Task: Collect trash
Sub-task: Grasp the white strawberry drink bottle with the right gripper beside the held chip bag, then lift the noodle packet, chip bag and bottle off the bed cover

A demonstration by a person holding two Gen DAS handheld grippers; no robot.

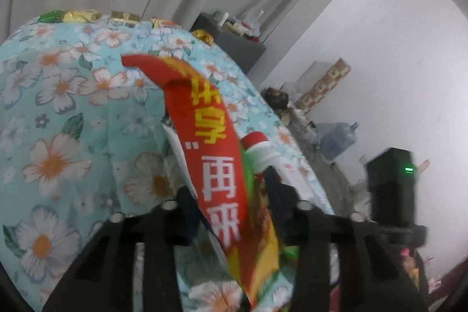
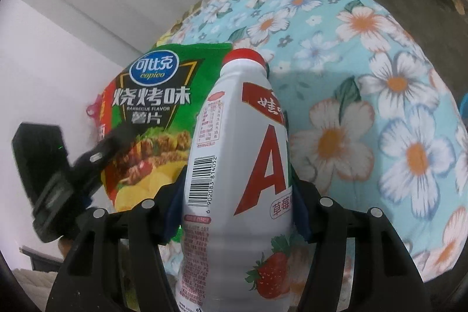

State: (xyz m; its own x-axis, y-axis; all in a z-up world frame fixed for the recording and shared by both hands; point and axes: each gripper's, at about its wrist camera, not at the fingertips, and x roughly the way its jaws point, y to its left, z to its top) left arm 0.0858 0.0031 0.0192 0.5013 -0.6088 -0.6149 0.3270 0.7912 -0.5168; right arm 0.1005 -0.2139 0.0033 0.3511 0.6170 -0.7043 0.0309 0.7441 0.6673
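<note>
My left gripper [image 1: 231,189] is shut on a chip bag [image 1: 216,160], red on this side and green on its front [image 2: 152,119], held above the floral tablecloth [image 1: 67,113]. My right gripper [image 2: 237,195] is shut on a white strawberry-drink bottle [image 2: 234,165] with a red cap [image 2: 244,56]. The bottle's top [image 1: 257,148] shows just right of the bag in the left wrist view. The left gripper's body [image 2: 58,174] shows at the left of the right wrist view, close beside the bottle.
Gold and green wrappers [image 1: 79,15] lie along the table's far edge. A grey cabinet [image 1: 231,40] with clutter stands by the curtain. A blue water jug [image 1: 339,136] and boxes [image 1: 324,84] stand on the floor along the white wall.
</note>
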